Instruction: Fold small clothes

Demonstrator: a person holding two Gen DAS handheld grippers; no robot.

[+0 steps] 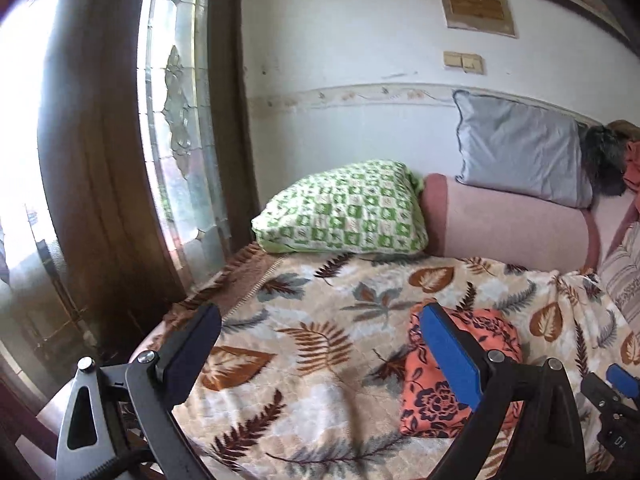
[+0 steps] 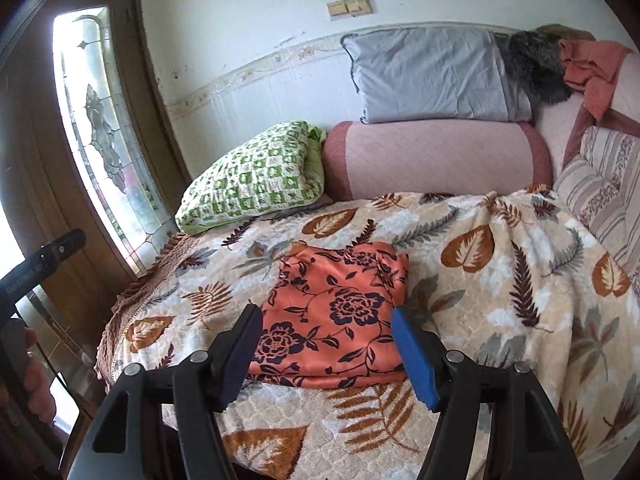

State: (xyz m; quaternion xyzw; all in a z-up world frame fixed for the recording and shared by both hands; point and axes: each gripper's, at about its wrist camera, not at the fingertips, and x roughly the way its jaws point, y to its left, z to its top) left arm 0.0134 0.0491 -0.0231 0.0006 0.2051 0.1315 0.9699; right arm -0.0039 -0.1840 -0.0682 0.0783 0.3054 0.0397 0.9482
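Note:
An orange cloth with dark flowers (image 2: 340, 280) lies folded into a flat, roughly square packet on the leaf-patterned blanket (image 2: 488, 280). My right gripper (image 2: 327, 313) hovers over the packet's near edge, jaws apart, with only air between the pads. In the left wrist view the same cloth (image 1: 492, 332) lies partly behind the blue finger (image 1: 448, 352). My left gripper (image 1: 320, 314) stands wide open above the blanket to the left of the cloth, holding nothing. The right gripper's tip (image 1: 612, 396) shows at the right edge.
A green checked pillow (image 2: 256, 176), a pink bolster (image 2: 436, 156) and a grey pillow (image 2: 432, 76) line the wall behind. A striped cushion (image 2: 600, 192) and a loose salmon-coloured cloth (image 2: 592, 68) are at the right. A glazed wooden door (image 1: 180, 120) stands left of the fringed blanket edge.

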